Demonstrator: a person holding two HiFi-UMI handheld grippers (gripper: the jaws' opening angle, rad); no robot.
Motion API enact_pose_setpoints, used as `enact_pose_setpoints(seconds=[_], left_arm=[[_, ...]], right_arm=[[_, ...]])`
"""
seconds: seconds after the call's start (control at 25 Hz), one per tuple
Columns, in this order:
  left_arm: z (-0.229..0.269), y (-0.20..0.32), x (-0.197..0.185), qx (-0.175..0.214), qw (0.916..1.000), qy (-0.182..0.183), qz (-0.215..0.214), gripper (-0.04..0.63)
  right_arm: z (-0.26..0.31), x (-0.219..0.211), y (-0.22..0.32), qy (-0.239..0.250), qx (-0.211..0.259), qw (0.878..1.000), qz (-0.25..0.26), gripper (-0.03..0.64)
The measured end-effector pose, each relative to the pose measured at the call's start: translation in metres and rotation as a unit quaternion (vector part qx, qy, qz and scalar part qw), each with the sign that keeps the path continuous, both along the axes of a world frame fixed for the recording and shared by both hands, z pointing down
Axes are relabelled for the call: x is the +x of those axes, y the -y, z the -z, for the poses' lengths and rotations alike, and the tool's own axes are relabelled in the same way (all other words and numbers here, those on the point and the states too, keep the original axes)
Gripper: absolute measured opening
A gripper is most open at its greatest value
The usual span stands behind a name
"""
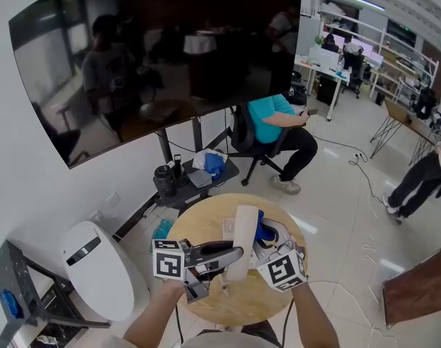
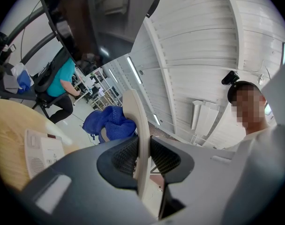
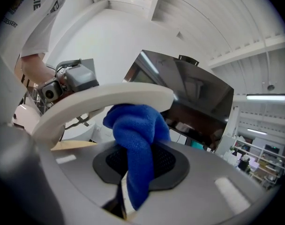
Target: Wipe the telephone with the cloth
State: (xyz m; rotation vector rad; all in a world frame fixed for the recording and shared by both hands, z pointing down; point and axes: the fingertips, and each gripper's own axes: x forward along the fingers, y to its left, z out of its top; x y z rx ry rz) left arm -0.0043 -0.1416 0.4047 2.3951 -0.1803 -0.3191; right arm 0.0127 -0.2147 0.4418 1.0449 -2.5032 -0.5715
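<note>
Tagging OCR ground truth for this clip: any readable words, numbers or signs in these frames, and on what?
"OKIE": on the person's white shirt, right gripper view; its start is cut off by the picture edge.
Smaller line beside it on the shirt: too blurred to read.
Telephone base: small print, too small to read.
Marker cubes: black-and-white square patterns only, no words.

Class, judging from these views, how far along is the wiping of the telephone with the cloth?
Done: the left gripper clamps the handset, lifted off the telephone base. In hand: the right gripper pinches the blue cloth, bunched against the handset. Left: the base sits on the table, apart from the cloth; how much is wiped cannot be told.
</note>
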Motion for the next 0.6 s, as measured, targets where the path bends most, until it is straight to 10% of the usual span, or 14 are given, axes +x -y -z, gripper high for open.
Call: enact_pose_setpoints(seconds=[0.6], left_arm=[[-0.003, -0.011, 0.005, 0.009, 0.9999, 0.013, -0.006, 0.075]], right_arm=[[0.011, 0.010, 0.031, 0.047, -0.022, 0.998, -0.033, 0.087]])
